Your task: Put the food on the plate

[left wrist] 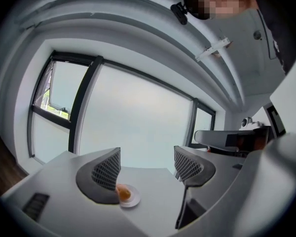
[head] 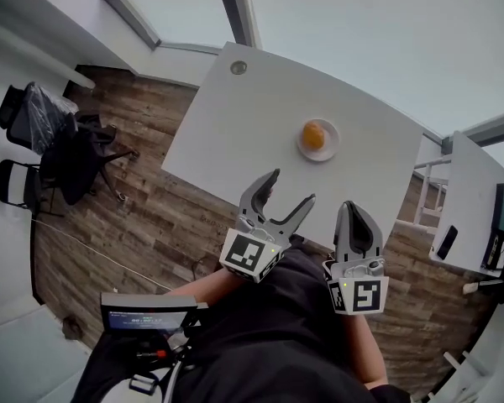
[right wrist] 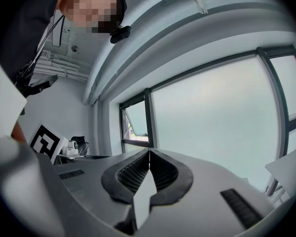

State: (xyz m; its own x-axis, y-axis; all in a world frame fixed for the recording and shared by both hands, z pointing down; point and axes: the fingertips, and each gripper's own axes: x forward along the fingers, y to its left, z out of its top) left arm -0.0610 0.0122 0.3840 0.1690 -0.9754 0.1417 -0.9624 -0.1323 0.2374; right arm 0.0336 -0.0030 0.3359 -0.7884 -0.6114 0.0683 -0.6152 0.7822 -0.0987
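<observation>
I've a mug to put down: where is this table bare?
Most of the table is bare: the wide stretch between the round hole and the plate, and the strip from plate to near edge. Only the plate, holding the food, is taken.

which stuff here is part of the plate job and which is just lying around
Job:
orange food, on the white plate
left tool, open
right tool, shut, empty

Lying about:
black chairs
side table
</observation>
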